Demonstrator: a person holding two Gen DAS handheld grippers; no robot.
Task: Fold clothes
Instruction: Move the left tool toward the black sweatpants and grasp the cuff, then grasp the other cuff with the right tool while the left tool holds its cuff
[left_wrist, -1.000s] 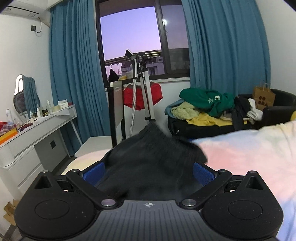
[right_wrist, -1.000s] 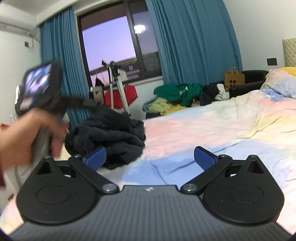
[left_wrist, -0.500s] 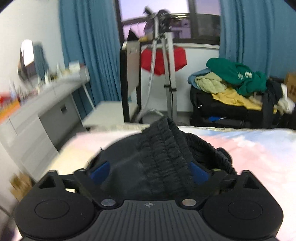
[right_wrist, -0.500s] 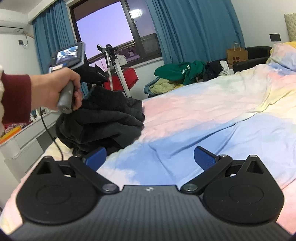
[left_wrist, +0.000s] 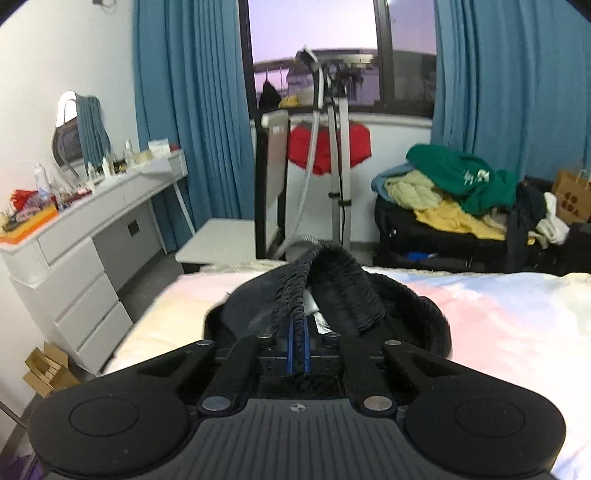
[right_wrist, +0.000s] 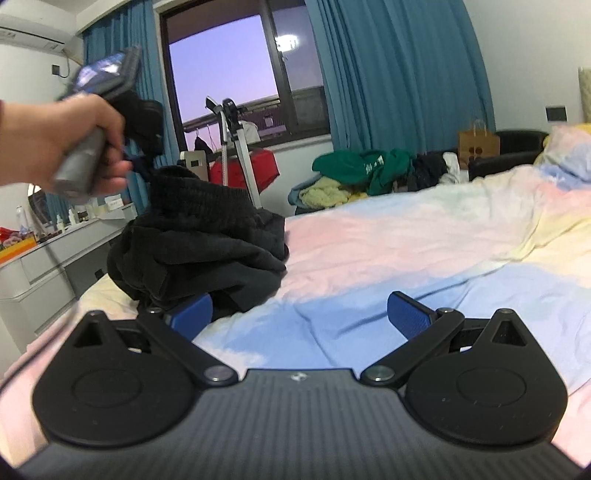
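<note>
A crumpled black garment (right_wrist: 199, 251) with an elastic waistband (left_wrist: 332, 284) lies at the foot end of the pastel bed (right_wrist: 406, 243). My left gripper (left_wrist: 297, 343) has its jaws closing hard on a ridge of the waistband, and the blue pads are pressed together with the cloth between them. In the right wrist view a hand (right_wrist: 62, 136) holds that left gripper (right_wrist: 147, 166) above the heap, pulling the waistband up. My right gripper (right_wrist: 299, 317) hovers low over the duvet just right of the garment. It is open, with nothing between its pads (right_wrist: 408, 314).
A white dresser (left_wrist: 74, 251) with bottles and a mirror stands on the left. A steamer stand (left_wrist: 338, 147) and a chair (left_wrist: 273, 177) are beyond the foot of the bed. More clothes (left_wrist: 458, 184) are piled on a black sofa, with a paper bag (left_wrist: 570, 195) beside them.
My left gripper has gone from open around the black cloth to shut on its waistband and has risen with it. My right gripper has dropped slightly towards the duvet.
</note>
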